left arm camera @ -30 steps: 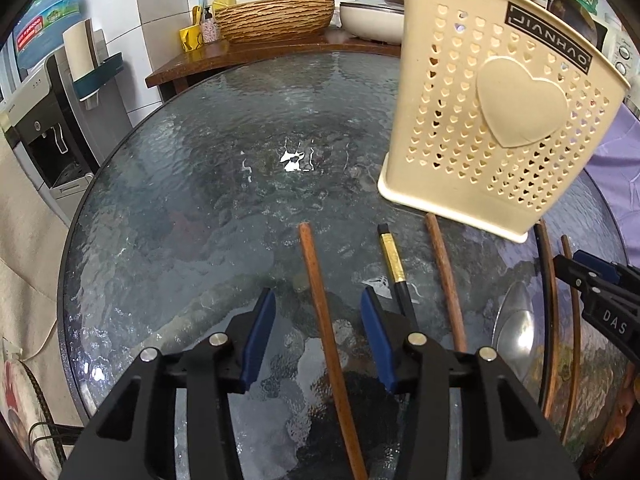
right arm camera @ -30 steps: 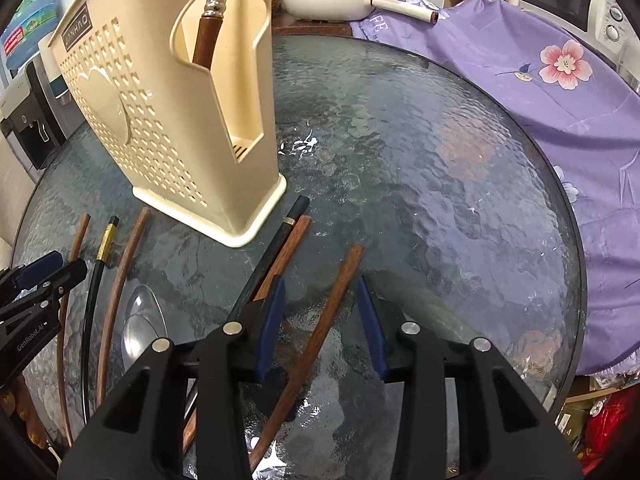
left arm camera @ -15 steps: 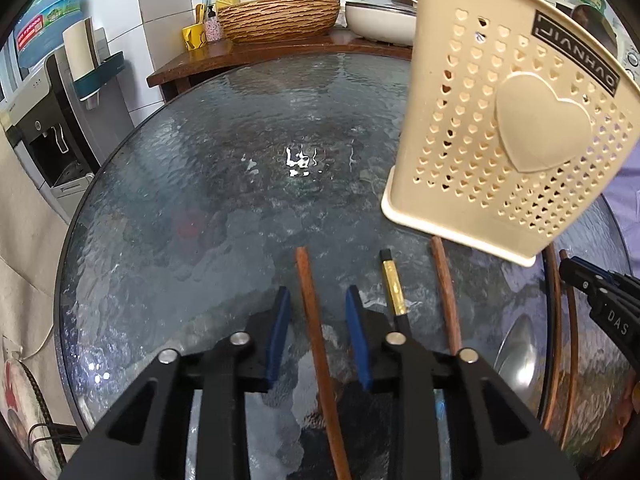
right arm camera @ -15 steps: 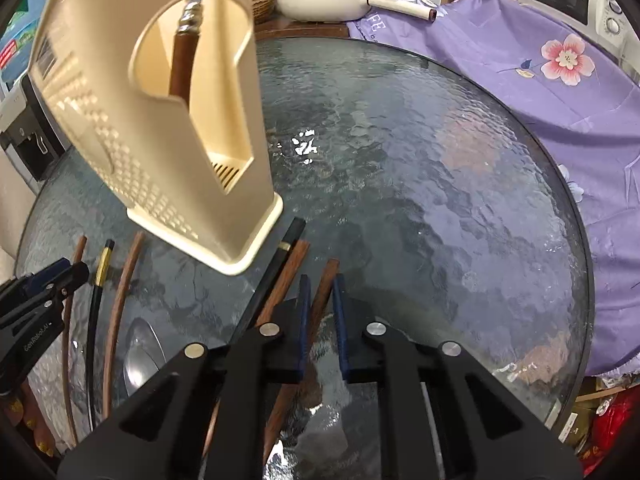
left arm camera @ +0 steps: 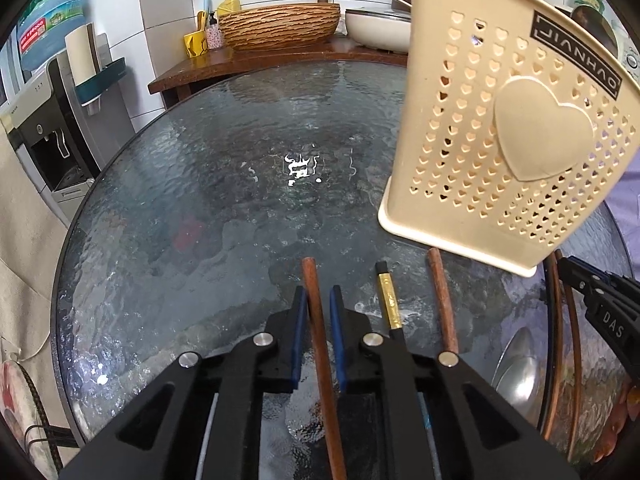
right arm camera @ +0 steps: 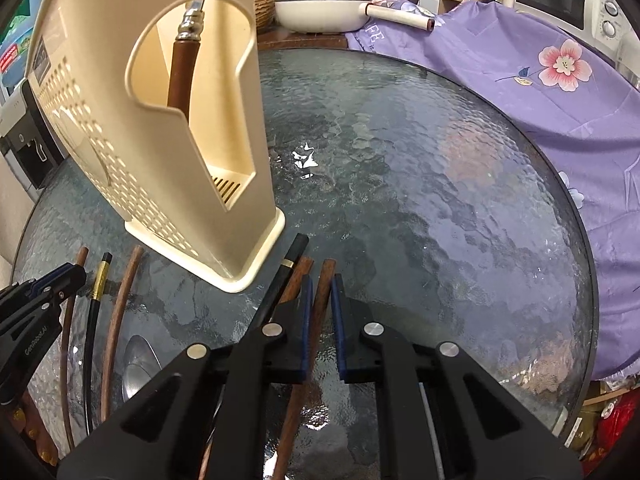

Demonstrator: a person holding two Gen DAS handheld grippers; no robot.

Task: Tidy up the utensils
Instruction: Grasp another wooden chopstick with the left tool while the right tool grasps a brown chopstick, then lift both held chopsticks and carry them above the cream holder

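Both grippers have gone from wide open a second ago to clamped; hands barely shifted, camera views slightly lower and closer to the glass.

Left gripper (left arm camera: 319, 300): blue fingers (left arm camera: 299, 320) clenched on a brown wooden chopstick (left arm camera: 316, 312). It runs lengthwise between the pads, tip poking out just past the fingertips, rest of it trailing back under the gripper body. Earlier the same stick lay loose in the gap with clear glass either side.

Right gripper (right arm camera: 320, 292): fingers (right arm camera: 306, 312) clenched on another brown chopstick (right arm camera: 323, 280), tip just beyond the pads. A second brown chopstick (right arm camera: 298, 276) and a black chopstick with a gold band (right arm camera: 288, 268) lie just left of the left pad, outside the grip, the black tip close to the holder's base.

Cream perforated utensil holder (left arm camera: 500, 128) stands upright on the round textured-glass counter (left arm camera: 200, 200), ahead and between the two grippers; a brown-handled utensil with a metal end (right arm camera: 182, 68) already sits in its front compartment.

Loose on the counter between the grippers: a black chopstick with a gold section (left arm camera: 387, 300), a brown chopstick (left arm camera: 442, 300), a steel spoon (left arm camera: 516, 372), and two more thin brown sticks (left arm camera: 554, 340) by the right gripper's side. None of these moved.
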